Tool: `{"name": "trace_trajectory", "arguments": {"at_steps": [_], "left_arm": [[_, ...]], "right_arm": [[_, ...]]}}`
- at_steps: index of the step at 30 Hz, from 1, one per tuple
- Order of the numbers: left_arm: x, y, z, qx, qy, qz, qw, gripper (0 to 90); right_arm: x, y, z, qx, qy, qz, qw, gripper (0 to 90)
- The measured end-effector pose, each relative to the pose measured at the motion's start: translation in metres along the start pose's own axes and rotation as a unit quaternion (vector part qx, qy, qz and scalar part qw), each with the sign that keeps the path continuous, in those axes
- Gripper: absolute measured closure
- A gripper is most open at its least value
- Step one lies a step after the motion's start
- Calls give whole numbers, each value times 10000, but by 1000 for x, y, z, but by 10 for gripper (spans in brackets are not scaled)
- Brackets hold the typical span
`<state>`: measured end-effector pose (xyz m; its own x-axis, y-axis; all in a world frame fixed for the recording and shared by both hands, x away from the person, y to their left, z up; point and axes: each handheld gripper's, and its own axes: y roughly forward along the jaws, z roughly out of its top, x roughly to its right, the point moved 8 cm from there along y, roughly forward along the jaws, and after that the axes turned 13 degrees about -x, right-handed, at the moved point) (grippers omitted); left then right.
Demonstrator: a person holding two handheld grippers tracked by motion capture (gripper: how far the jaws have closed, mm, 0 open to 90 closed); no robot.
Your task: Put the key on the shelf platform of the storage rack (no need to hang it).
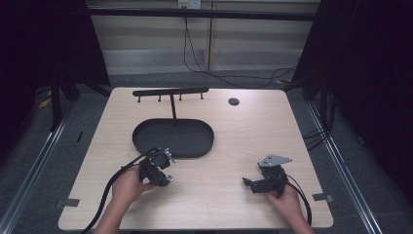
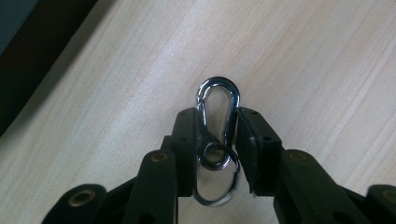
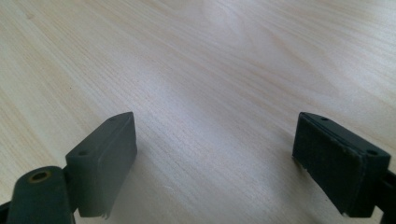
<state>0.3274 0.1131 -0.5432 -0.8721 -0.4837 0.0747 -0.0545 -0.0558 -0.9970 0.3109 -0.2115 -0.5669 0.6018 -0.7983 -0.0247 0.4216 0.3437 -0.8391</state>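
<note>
A shiny metal snap hook (image 2: 217, 109) with a small ring at its lower end is pinched between the jaws of my left gripper (image 2: 215, 122); its rounded top pokes out past the fingertips, just above the wooden table (image 2: 303, 56). In the high view my left gripper (image 1: 163, 171) hovers at the front left, just below the black oval tray (image 1: 146, 141). My right gripper (image 3: 215, 140) stands open over bare wood, nothing between its jaws. It is held low at the front right (image 1: 249, 184) in the high view.
A black T-shaped rack (image 1: 170, 91) with several small pegs rises from the tray's far side. A round dark grommet (image 1: 234, 101) sits in the table at the back right. Cables trail from both grippers toward the near edge.
</note>
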Motion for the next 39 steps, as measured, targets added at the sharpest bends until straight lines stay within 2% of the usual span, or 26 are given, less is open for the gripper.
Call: {"name": "trace_trajectory", "arguments": {"at_steps": [2, 3, 4, 5, 7, 13, 19, 25, 27, 39], "left_arm": [[1, -3, 1, 117, -3, -6, 9999, 724], [1, -8, 2, 253, -35, -96, 9996, 760], [1, -16, 2, 448, -46, -135, 9989, 848], [-1, -16, 2, 381, -49, 9, 9993, 858], [2, -12, 2, 222, 148, -25, 9996, 852], [1, -11, 5, 283, 14, -115, 9995, 849], [2, -6, 6, 115, 50, -46, 9999, 835], [1, -4, 8, 179, -57, -85, 9998, 853], [1, -4, 8, 188, -96, -31, 9998, 857], [-6, -10, -1, 112, -262, -17, 9996, 857]], "right_arm": [[0, 0, 0, -3, 3, 0, 10000, 129], [0, 0, 0, 0, 0, -1, 10000, 129], [0, 0, 0, 1, -1, -2, 10000, 129], [0, 0, 0, 1, -1, 0, 10000, 129], [0, 0, 0, -8, 12, 1, 10000, 129], [0, 0, 0, 0, 1, -1, 10000, 129], [0, 0, 0, -7, 11, 1, 10000, 129], [0, 0, 0, -8, 12, 2, 10000, 129], [0, 0, 0, -10, 14, 6, 10000, 129], [0, 0, 0, -8, 11, 6, 10000, 129]]}}
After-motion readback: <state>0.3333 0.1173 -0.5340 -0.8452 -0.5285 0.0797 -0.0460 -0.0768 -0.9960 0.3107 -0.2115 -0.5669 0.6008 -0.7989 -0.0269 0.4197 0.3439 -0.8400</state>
